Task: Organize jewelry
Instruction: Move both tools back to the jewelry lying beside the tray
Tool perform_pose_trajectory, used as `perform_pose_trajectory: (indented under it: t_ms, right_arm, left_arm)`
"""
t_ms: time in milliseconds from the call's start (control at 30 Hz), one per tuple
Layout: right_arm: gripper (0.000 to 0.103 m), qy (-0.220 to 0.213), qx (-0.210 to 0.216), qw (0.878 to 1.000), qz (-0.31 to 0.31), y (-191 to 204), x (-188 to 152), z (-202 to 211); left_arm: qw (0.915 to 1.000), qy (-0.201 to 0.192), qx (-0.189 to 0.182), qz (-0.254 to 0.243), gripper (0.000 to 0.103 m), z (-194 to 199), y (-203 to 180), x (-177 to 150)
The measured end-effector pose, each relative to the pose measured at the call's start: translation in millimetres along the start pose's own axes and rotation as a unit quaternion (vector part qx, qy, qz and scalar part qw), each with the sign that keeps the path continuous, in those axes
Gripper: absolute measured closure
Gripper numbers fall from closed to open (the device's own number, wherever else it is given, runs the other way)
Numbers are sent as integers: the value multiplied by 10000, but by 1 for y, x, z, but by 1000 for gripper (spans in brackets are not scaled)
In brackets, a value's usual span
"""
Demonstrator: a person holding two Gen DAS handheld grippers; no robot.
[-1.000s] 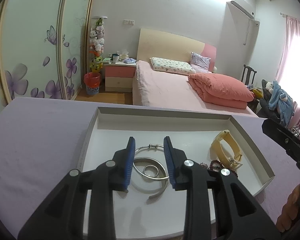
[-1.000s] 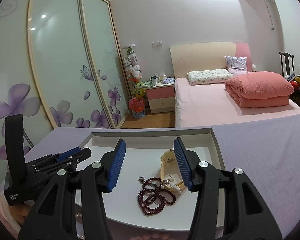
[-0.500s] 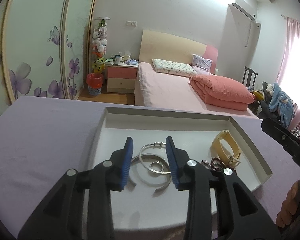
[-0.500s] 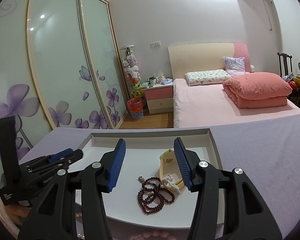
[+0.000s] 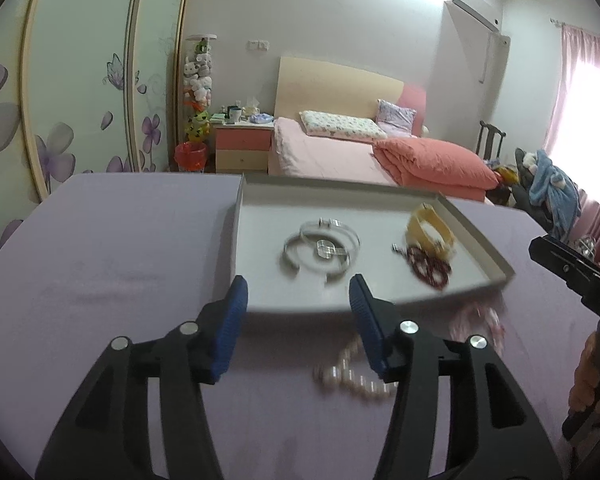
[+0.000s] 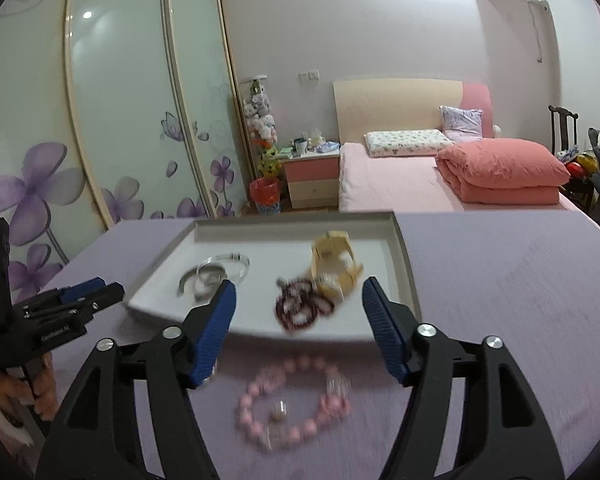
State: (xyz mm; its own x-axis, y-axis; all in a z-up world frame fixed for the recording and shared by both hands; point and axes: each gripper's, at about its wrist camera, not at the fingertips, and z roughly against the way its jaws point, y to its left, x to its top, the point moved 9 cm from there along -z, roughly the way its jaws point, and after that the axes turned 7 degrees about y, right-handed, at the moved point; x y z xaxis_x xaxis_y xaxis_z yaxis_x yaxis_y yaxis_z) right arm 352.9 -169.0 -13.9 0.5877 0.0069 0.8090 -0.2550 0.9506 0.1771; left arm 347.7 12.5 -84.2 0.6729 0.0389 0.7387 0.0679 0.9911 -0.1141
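With both grippers' jaws just opened and nothing held, the pink beads point(image 6: 294, 398) below the right gripper point(image 6: 298, 294) and the pearls point(image 5: 354, 378) by the left gripper point(image 5: 298, 294) lie on the tabletop point(image 5: 112, 248), apparently next for lifting into the tray point(image 5: 236, 236) beyond.

On my left tool point(image 6: 80, 300), seen from the right wrist view, a small white line of print runs along the black side of the body; it reads roughly "GenRobot.AI", though blur leaves the letters uncertain. On my right tool point(image 5: 580, 276), seen from the left wrist view, faint raised letters show near the frame edge, unreadable.
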Motion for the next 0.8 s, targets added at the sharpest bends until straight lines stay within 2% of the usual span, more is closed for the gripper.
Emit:
perform_pose_trajectory:
  t_ms: [100,300,533,800]
  right_arm:
    - [34,93,-66,9999,-51,-4,-18,13]
    - [34,243,-130,9995,-182,-8,-41,27]
    - [33,220,-154,9992,-282,-14,-40,30]
    - [33,237,-115,9992,-291,-15,-43,29]
  left_arm:
    - [9999,140,-57,-62,49,8,-2,-21]
    - [9988,467,-113,-132,50,0,-15,-39]
    - [9958,895,-125,-171,66,-21,-28,-45]
    - [9924,1225,-97,21,75,-36,-22,-49]
